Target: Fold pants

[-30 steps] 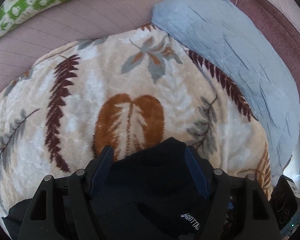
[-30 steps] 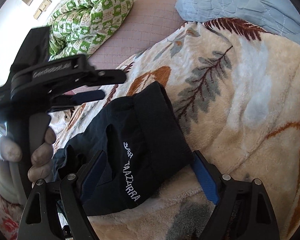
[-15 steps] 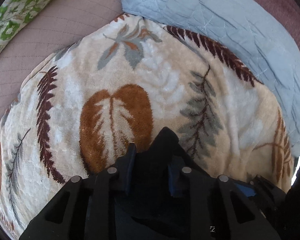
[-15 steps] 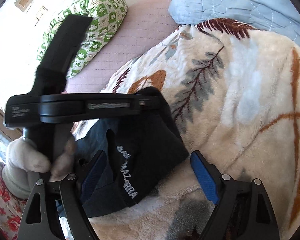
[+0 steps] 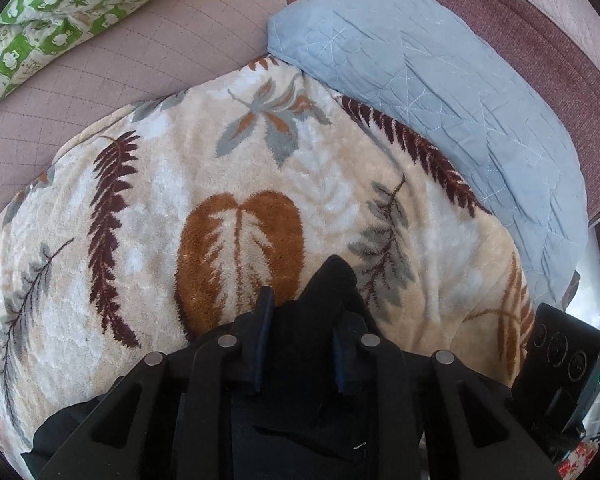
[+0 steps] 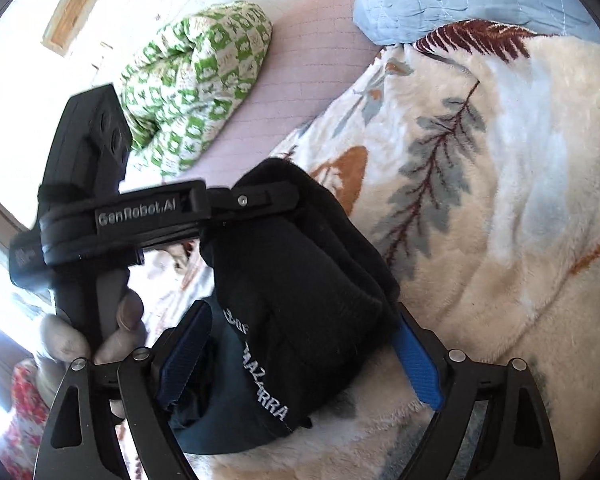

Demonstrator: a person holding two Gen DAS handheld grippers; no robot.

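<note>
The black pants (image 6: 300, 280) with white lettering lie folded in a bundle on a cream leaf-print blanket (image 5: 180, 184). My left gripper (image 5: 300, 344) is shut on the pants' top end (image 5: 328, 284) and lifts that fold off the blanket. In the right wrist view the left gripper (image 6: 260, 200) grips the pants from the left. My right gripper (image 6: 300, 356) is open, its blue-padded fingers (image 6: 416, 364) on either side of the lower part of the bundle.
A light blue quilted pillow (image 5: 440, 80) lies at the far right of the blanket. A green-and-white checked quilt (image 6: 196, 80) sits on the pink bedsheet (image 5: 160, 40) at the far left. A dark red headboard (image 5: 540, 20) runs behind the pillow.
My left gripper went from open around the pants to shut on the top fold, and has lifted it. My right gripper stayed open around the lower bundle.
</note>
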